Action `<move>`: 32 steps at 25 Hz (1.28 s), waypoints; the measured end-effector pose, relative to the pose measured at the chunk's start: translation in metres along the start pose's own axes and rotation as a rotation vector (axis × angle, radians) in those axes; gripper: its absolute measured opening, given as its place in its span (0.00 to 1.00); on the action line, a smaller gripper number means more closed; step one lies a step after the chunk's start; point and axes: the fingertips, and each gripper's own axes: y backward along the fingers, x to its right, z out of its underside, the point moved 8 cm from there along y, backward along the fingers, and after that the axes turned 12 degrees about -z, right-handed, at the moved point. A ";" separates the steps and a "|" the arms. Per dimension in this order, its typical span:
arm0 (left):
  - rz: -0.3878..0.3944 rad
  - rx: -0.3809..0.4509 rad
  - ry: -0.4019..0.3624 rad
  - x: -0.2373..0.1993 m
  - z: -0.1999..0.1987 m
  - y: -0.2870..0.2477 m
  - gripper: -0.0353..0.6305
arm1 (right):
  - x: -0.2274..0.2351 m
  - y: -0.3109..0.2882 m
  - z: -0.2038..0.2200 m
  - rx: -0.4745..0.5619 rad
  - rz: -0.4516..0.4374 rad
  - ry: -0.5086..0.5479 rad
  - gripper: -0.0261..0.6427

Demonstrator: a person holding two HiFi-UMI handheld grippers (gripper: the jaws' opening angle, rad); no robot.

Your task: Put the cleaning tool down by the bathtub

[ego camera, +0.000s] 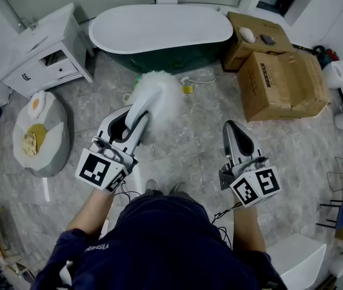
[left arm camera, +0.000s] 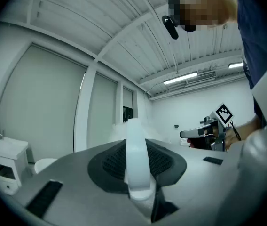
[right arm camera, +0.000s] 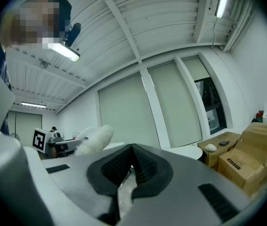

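My left gripper (ego camera: 137,116) is shut on the white handle (left arm camera: 136,150) of a cleaning tool, a duster with a fluffy white head (ego camera: 161,103). The head sticks out ahead of the jaws, above the grey stone floor, short of the bathtub (ego camera: 159,28), which is white with a dark green outside. In the left gripper view the handle runs up between the dark pads. My right gripper (ego camera: 232,127) is level beside it, shut, with nothing in it; its jaws meet in the right gripper view (right arm camera: 132,160). The duster head (right arm camera: 96,139) shows at that view's left.
Cardboard boxes (ego camera: 283,84) stand right of the tub. A white cabinet (ego camera: 43,52) with an open drawer stands at the left, with a grey cushion (ego camera: 40,133) in front of it. A small yellow item and a cord (ego camera: 189,84) lie near the tub's foot.
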 end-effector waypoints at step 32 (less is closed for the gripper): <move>0.026 -0.033 -0.011 0.027 0.010 -0.011 0.22 | 0.018 0.029 0.014 -0.017 0.063 -0.018 0.04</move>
